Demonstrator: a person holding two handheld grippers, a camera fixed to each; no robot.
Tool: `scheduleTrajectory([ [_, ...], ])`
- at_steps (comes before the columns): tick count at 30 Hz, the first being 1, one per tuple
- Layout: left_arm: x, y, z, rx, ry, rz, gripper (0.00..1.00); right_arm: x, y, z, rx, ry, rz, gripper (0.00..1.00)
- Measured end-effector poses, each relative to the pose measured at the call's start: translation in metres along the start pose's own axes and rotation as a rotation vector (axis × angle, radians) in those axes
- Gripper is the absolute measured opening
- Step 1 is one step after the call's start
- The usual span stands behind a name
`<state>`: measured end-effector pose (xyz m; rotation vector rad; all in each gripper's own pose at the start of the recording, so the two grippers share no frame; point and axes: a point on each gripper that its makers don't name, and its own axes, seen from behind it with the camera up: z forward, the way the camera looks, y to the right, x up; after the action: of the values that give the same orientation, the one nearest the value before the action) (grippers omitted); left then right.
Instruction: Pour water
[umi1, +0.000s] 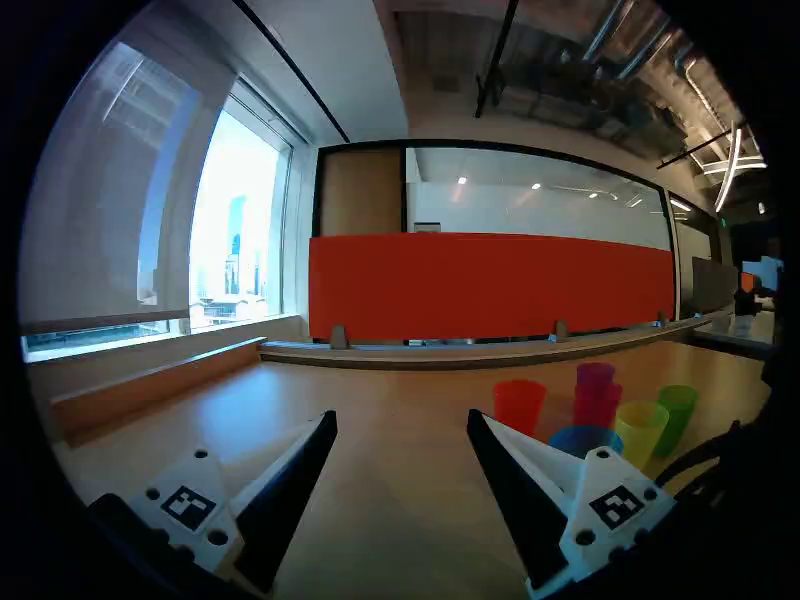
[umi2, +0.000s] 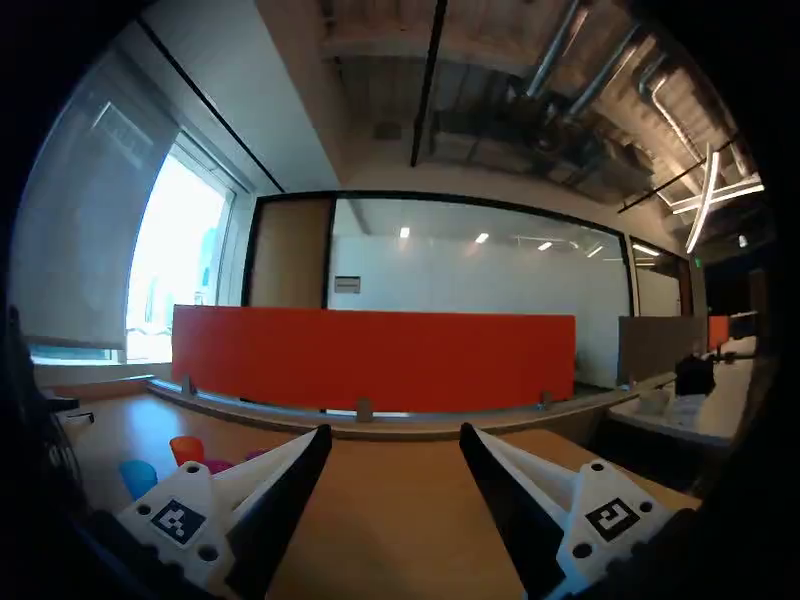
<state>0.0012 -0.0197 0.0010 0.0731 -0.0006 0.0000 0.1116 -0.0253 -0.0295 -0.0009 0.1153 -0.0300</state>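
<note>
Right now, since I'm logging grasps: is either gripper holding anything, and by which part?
Nothing is held. The left gripper and right gripper are open; the coloured plastic cups stand free on the wooden table.

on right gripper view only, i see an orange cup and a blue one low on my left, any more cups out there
observer: yes, in the left gripper view a yellow cup and a green cup stand side by side on the table, just past the blue cup.
operator: ok, is the left gripper holding anything
observer: no, it is open with nothing between its fingers; the cups stand ahead of it, off toward its right finger.
</note>
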Motion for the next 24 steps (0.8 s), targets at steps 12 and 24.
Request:
scheduleTrajectory([
  [12,0.0,0.0,0.0,0.0,0.0,0.0,0.97,-0.043,-0.009,0.007,0.025,-0.021,0.013,0.99],
  [24,0.0,0.0,0.0,0.0,0.0,0.0,0.97,-0.089,0.017,0.008,-0.002,-0.055,0.03,0.99],
])
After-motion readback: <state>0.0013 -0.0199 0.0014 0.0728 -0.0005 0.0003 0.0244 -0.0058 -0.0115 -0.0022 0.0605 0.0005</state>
